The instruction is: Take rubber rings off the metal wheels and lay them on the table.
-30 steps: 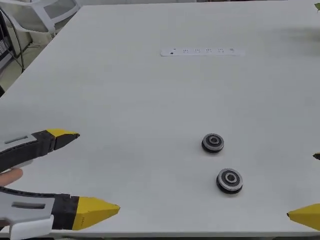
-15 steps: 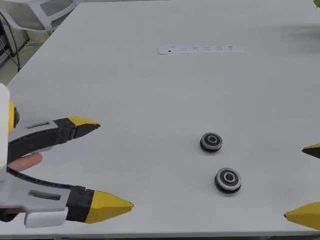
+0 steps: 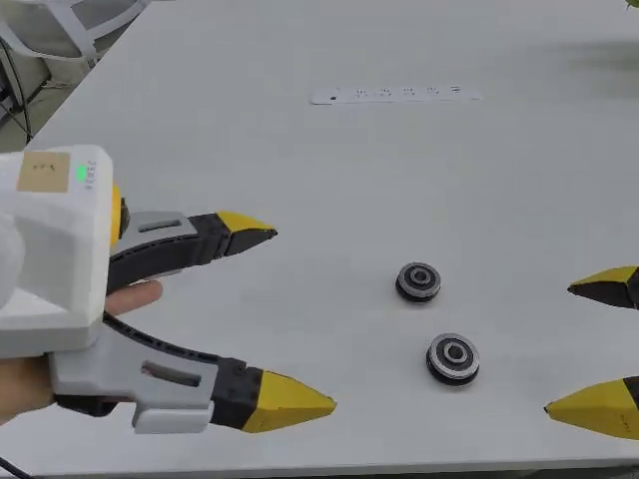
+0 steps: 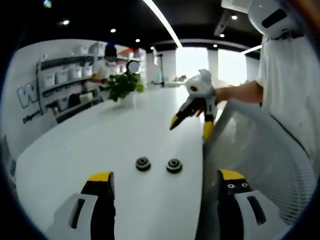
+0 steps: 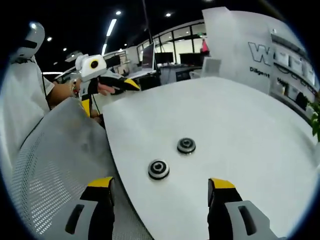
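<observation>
Two small round metal wheels lie flat on the plain white table (image 3: 300, 180), and here's the layout: the far wheel (image 3: 418, 281) sits just beyond and slightly left of the near wheel (image 3: 453, 358). They are close together but not touching, and the near one is not far from the table's front edge. Each carries a black rubber ring (image 3: 454, 378) around its rim, and nothing touches them. In from the left comes the left gripper (image 3: 280, 319), white-bodied with black jaws tipped yellow and held in a hand (image 3: 25, 389). Its jaws are spread wide and empty, pointing across the table toward the wheels and well apart from them. On the other side the right gripper (image 3: 561, 349) pokes in from the picture's edge, yellow tips also wide apart and holding nothing, near the near wheel yet clear of it. In the right gripper view both wheels lie ahead, between its own jaws. Farther back a long white power strip (image 3: 394, 96) lies flat on the table. Past the far left corner stands a white mesh chair (image 3: 60, 25).
</observation>
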### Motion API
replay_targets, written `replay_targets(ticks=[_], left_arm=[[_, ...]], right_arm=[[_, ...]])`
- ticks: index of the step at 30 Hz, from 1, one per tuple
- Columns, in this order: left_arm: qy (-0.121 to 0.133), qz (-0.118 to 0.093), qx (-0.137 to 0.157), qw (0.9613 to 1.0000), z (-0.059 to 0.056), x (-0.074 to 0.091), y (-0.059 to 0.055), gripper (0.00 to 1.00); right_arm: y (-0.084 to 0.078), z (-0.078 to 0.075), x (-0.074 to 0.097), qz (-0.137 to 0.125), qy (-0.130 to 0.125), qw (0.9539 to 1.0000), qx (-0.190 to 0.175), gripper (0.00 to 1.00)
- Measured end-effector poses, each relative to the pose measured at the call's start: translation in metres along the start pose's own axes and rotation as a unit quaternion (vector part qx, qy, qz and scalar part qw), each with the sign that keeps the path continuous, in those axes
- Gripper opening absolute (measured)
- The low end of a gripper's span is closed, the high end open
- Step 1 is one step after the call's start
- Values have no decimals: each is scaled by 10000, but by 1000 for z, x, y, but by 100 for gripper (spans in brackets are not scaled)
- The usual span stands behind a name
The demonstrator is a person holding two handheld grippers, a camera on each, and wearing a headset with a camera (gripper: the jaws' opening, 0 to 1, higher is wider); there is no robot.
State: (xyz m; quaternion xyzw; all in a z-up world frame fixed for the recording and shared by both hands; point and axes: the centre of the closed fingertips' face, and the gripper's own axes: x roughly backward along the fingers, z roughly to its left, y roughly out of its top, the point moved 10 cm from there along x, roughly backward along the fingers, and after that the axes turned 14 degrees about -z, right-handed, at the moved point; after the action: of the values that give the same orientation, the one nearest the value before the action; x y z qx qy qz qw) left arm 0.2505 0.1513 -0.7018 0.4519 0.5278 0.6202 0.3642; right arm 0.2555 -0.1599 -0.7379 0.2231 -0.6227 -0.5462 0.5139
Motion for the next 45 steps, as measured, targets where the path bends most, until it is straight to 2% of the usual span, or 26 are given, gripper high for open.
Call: replay_targets(ticks=[11,14,19,23,24,30,41,45], left_arm=[[-334,-162,-317,9988,8,-33,5,77],[-391,-164,-282,9987,10,-41,3,75],[-458,-295,-118,9984,12,-53,-2,69],[-546,-262,-53,9982,13,-61,-7,67],[-659,-167,-11,9977,12,-63,-9,67],[-870,-72,8,9962,11,-74,-16,64],[-1306,115,-35,9914,8,-97,-30,59],[-1325,123,-14,9911,11,-104,-34,56]], right_arm=[[0,-6,-10,-134,99,9999,-5,63],[-3,-9,-14,-83,165,9998,-33,61],[-6,-12,-22,-47,247,9997,-20,56],[-7,-12,-29,-18,358,9994,13,53],[-7,-12,-30,5,385,9993,26,52],[-10,-12,-39,116,552,9983,169,46],[-19,-14,-55,304,778,9962,239,39],[-23,-16,-57,351,812,9958,230,36]])
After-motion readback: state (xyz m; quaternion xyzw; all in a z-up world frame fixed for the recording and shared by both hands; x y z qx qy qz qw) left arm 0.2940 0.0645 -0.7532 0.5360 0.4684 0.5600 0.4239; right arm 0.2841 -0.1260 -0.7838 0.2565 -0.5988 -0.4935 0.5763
